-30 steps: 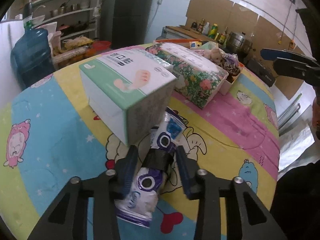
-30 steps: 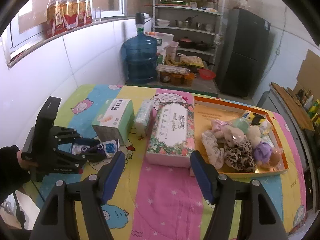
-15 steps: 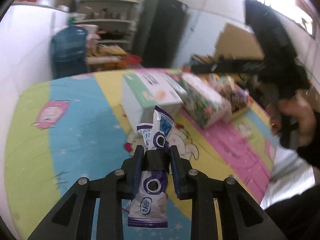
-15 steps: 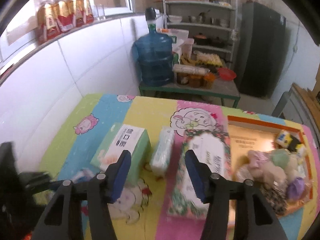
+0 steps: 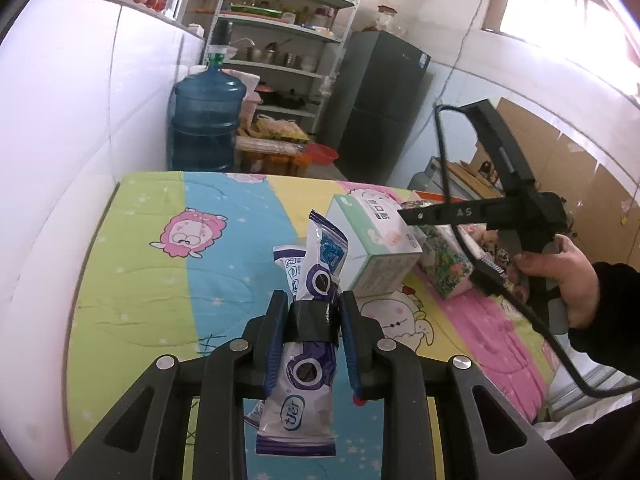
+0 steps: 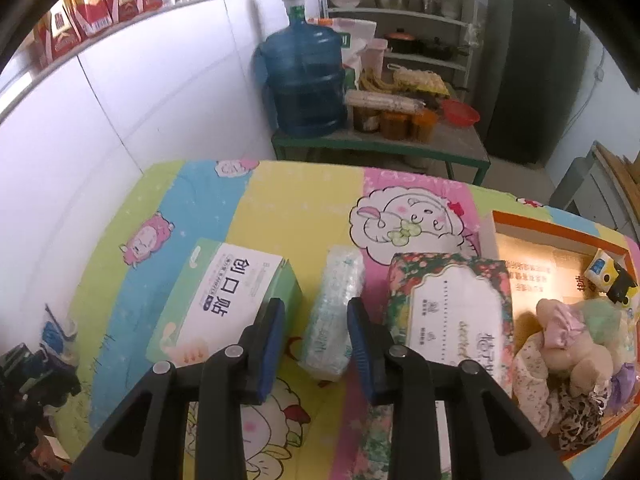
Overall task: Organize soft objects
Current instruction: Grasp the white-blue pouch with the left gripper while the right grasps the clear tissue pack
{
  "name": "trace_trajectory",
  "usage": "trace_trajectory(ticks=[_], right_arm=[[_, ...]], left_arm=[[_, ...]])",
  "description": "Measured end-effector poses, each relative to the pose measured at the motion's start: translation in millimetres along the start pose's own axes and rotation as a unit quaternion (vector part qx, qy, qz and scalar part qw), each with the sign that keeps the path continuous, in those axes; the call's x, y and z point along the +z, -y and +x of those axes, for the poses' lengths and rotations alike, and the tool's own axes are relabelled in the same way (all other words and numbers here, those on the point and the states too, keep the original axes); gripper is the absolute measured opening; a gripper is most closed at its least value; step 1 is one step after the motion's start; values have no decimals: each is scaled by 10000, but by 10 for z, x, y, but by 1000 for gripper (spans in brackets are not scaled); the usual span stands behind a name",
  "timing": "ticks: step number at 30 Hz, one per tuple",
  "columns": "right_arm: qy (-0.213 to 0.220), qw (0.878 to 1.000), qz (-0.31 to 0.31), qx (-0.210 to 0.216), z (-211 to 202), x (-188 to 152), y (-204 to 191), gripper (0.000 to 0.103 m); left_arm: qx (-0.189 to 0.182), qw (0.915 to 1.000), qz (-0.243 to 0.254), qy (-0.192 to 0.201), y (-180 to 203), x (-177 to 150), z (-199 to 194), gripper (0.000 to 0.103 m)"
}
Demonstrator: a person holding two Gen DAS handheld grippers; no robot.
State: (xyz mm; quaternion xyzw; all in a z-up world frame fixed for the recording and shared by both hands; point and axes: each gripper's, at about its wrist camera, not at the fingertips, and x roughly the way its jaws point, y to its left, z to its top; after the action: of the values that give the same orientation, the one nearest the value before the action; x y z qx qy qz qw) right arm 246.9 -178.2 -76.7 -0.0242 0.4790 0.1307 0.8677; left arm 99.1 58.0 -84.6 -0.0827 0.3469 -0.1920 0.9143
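Our left gripper (image 5: 313, 336) is clenched on a bundle of purple-white packets (image 5: 306, 354), lifted off the quilt (image 5: 136, 280). Right gripper (image 6: 316, 338) has just been closing, pads not yet pressing – a clear wrapped pack (image 6: 332, 312) lies between them, centre frame, long axis running away from us. Its near end is partly cut off from view by the fingers.

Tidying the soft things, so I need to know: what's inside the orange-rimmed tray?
The tray holds a heap of plush toys and a small yellow carton. Whatever lies under the heap is covered.
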Motion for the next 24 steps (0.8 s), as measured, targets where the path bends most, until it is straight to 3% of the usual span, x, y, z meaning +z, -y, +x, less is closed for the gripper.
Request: trace_trajectory(ticks=[3,5,11,24], right_arm=[[-121,9999,-32,-83,88,1,-26,33],[-199,9998,-5,-90,152,-13,-19,23],[-51,10000,71,13,99,-42,-16,19],[557,9975,146,412,-618,-144,-36,18]], left_arm=[[25,10000,9,17,15,-5,9,27],[36,10000,10,10,26,-13,29,27],[98,9999,-44,21,40,9,58,27],[43,9999,39,102,213,82,24,27]])
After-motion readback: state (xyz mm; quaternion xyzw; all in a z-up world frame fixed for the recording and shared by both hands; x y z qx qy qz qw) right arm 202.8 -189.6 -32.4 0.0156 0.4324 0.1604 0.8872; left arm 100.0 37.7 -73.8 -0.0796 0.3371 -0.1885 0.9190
